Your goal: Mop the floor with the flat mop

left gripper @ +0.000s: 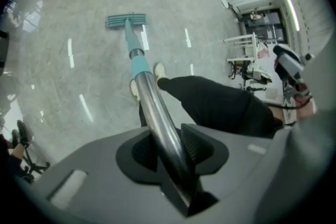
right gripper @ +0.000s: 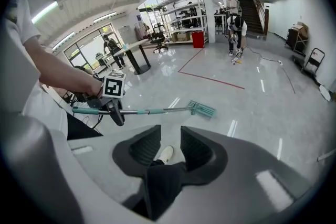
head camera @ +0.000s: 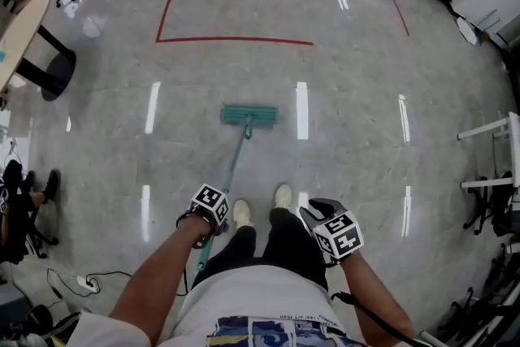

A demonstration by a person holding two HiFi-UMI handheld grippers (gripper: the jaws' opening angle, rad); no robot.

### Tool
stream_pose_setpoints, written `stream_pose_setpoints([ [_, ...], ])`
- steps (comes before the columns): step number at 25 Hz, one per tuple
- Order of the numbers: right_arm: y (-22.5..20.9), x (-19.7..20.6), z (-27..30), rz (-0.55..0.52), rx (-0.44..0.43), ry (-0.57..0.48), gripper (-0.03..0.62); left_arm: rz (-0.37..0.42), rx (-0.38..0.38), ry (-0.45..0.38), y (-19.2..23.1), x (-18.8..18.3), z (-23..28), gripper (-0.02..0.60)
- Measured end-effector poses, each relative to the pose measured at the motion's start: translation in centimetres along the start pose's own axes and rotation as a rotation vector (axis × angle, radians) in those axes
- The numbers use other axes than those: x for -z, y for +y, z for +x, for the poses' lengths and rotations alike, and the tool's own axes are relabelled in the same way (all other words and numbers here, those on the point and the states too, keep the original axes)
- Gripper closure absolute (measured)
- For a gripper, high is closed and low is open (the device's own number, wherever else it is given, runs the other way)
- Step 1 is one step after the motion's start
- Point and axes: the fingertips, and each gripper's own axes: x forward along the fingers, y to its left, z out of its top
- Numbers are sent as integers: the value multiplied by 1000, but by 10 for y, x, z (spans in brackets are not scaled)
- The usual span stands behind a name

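The grey polished floor (head camera: 382, 69) fills my head view, with a red tape line (head camera: 236, 39) across the upper middle. The mop (head camera: 240, 144) lies ahead of me. Its green flat head (head camera: 249, 115) rests on the floor at frame centre. Its handle (head camera: 231, 175) slants down and left to my left gripper (left gripper: 169, 148), whose jaws are clamped on the metal shaft. My right gripper (right gripper: 169, 145), at the lower right, is apart from the handle, its jaws spread and holding nothing.
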Motion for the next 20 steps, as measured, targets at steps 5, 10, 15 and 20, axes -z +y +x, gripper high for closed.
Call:
stream_pose_setpoints([
  [5,-24,-23,19,-21,-48,22,468,-17,-29,23,1,-31,0,451],
  [10,-60,-49,31,-36,-84,21,468,-67,-53,34,4,-64,-6,459],
  [15,-93,-66,41,-47,-121,42,467,-108,-52,40,0,-85,-16,469],
  [20,-120,-76,57,-39,-159,76,468,-147,-13,13,-15,-116,-22,469],
])
